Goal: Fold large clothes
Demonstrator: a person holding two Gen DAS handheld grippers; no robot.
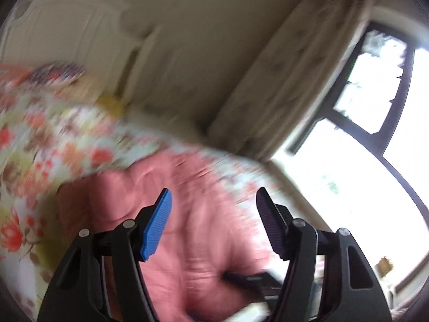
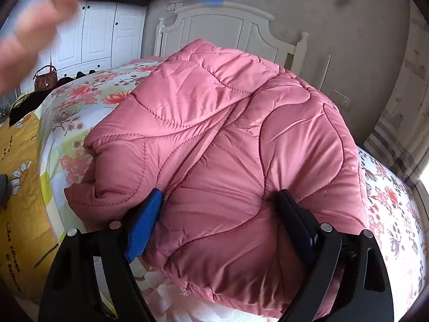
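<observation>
We have the pink quilted jacket [image 2: 228, 147] lying in a bulky, partly folded heap on the floral bedspread [image 2: 396, 209], its near edge right in front of us and its far edge toward the white headboard [image 2: 222, 24]. Our right gripper [image 2: 219, 222] sits low at that near edge with its fingers spread wide, the blue pad [image 2: 144, 225] and the dark one pressing into the padding on either side of a puffy section but not yet pinching it. Our left gripper [image 1: 214, 222] is up in the air over the jacket's left side, fingers wide apart and holding nothing (its view is badly smeared, so we cannot tell how high it is). In the right wrist view it appears only as a blur at the far left, with the left hand [image 2: 34, 26] behind it. The step in hand, we judge, is taking the near hem for another fold. To do it well we should push the right fingers deep enough to catch all layers, since slick padded fabric will likely slip from a shallow bite, and bring the left down on the same edge before lifting.
</observation>
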